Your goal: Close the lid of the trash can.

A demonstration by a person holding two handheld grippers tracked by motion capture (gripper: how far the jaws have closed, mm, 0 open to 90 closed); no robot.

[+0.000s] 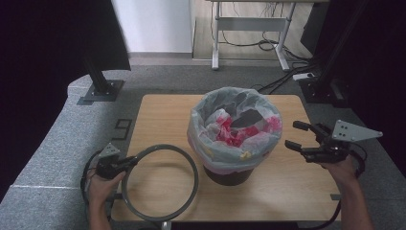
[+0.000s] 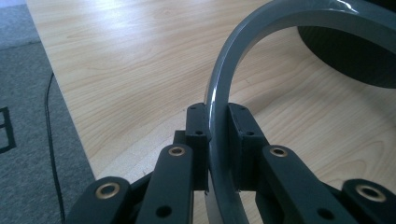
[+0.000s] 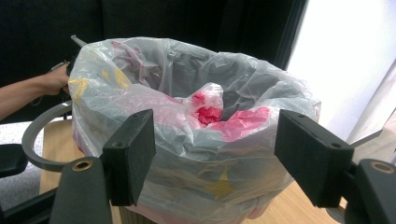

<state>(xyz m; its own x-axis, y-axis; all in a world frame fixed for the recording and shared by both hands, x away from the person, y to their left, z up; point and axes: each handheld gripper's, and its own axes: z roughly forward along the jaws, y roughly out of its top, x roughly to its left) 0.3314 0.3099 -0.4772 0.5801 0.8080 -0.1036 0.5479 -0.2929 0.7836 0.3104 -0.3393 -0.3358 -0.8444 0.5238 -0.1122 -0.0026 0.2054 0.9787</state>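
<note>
Left gripper (image 1: pixel 125 163) is clamped on the near-left edge of the grey ring (image 1: pixel 191 165), lifted clear of the tabletop (image 1: pixel 158 110), presumably a bag-retaining hoop, while right gripper (image 1: pixel 298 136), jaws wide and empty, waits right of the bag-lined bin (image 1: pixel 234 163) (likely to steady it).

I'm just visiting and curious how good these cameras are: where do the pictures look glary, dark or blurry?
High view: dark at both side edges, and the table is evenly lit. Left gripper view: a pale sheen lies on the wood and a bright highlight on the grey ring. Right gripper view: the white area at right is washed out, and the bin bag stays clear.
</note>
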